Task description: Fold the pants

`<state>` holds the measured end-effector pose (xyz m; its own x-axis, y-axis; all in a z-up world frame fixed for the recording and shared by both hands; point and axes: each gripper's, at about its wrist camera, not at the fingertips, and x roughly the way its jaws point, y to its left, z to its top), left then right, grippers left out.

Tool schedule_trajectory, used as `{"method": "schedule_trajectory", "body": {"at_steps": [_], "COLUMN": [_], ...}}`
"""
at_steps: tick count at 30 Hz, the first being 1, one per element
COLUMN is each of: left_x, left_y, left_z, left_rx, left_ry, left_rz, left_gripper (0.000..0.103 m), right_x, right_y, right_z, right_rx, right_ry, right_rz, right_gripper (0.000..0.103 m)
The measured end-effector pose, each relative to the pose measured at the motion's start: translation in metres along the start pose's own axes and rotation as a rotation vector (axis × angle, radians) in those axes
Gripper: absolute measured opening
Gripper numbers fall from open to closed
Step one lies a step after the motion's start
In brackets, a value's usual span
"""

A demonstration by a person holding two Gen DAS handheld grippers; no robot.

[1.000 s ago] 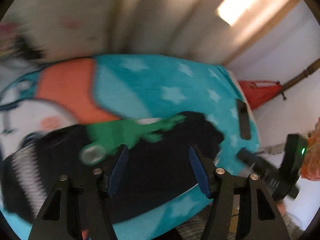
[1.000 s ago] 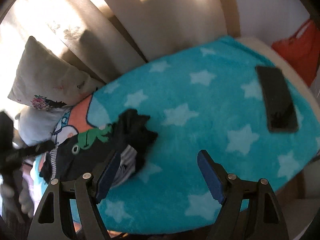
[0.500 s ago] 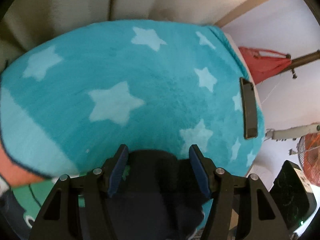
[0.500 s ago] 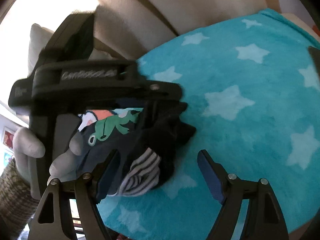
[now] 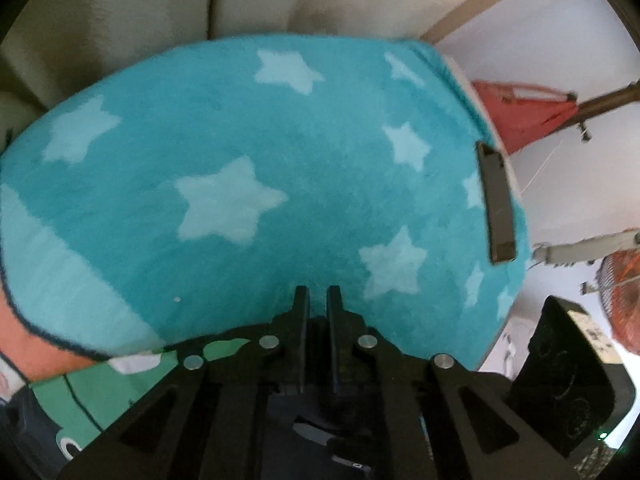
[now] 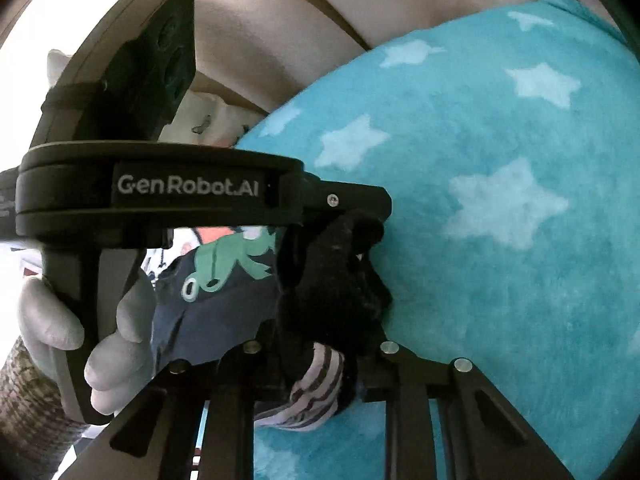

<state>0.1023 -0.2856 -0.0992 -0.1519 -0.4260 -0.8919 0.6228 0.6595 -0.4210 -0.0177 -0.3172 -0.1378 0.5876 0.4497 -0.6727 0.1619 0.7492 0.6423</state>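
The pants point(image 6: 224, 304) are small, dark navy, with a green frog print point(image 6: 232, 260) and a striped cuff point(image 6: 316, 384). They lie bunched at the near left of a teal star blanket point(image 6: 500, 240). My left gripper point(image 5: 317, 300) is shut on the dark fabric at the pants' far edge; it also shows from the side in the right wrist view point(image 6: 360, 220). My right gripper point(image 6: 320, 344) is shut on the bunched dark fabric beside the striped cuff. The frog print also shows in the left wrist view point(image 5: 100, 396).
A dark phone point(image 5: 496, 208) lies near the blanket's right edge. Beige cushions point(image 5: 160, 12) back the blanket. A red bag point(image 5: 528, 116) and a fan point(image 5: 620, 296) stand off to the right. A pillow point(image 6: 208, 120) lies at the left.
Both grippers have closed from open onto the pants' dark fabric. The left gripper moved in over the pants from a second ago; the right moved closer to the bunch.
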Motion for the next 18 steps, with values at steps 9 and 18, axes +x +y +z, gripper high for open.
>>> {"method": "schedule_trajectory", "body": {"at_steps": [9,18], "left_x": [-0.082,-0.128], "left_y": [0.058,0.174], "left_z": [-0.046,-0.132], "left_rx": [-0.144,-0.427], "left_ry": [-0.205,-0.325], "left_rz": [-0.130,-0.176], "left_gripper": [0.008,0.034], "right_x": [0.001,0.062], "right_y": [0.082,0.161], "right_z": [-0.001,-0.023], "right_rx": [-0.187,-0.427], "right_ry": [0.002,0.148], "right_rz": [-0.012,-0.048], "right_gripper": [0.025,0.044]}}
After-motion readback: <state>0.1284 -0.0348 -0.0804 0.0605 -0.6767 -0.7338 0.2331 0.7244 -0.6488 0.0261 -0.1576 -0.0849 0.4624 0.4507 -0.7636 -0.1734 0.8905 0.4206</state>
